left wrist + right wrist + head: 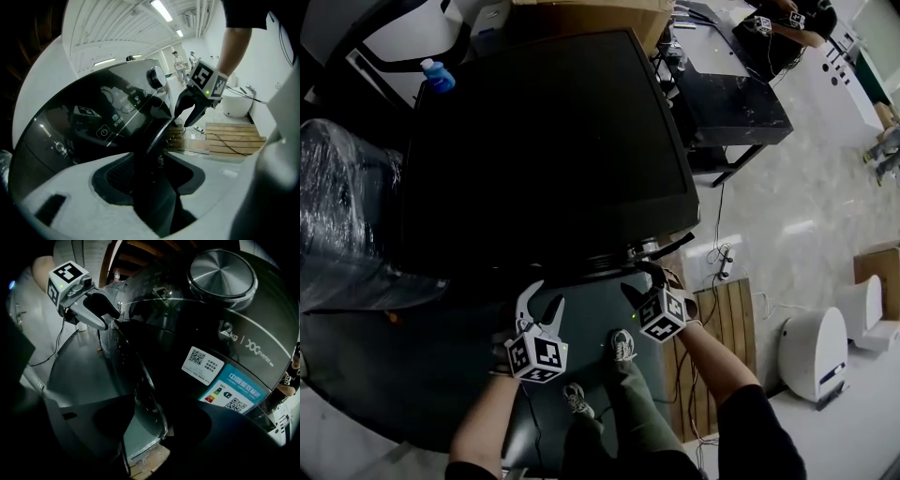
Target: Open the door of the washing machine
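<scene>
The black washing machine (544, 141) fills the head view from above. My left gripper (546, 298), with white jaws, and my right gripper (642, 284), with black jaws, hang close together just in front of its front face. In the left gripper view the chrome rim of the round door (157, 136) runs down between my own white jaws, which stand wide apart, and the right gripper (183, 121) sits at the rim further along. In the right gripper view the door rim (145, 385) passes between the dark jaws, the left gripper (111, 319) is open beyond it, and the silver knob (222, 277) is above.
A plastic-wrapped bulk (337, 216) stands to the left of the machine and a blue-capped bottle (438, 75) behind it. A wooden pallet (727, 323), a power strip (724, 262) with cables and a white appliance (816, 352) are on the floor to the right. A black table (722, 94) stands behind.
</scene>
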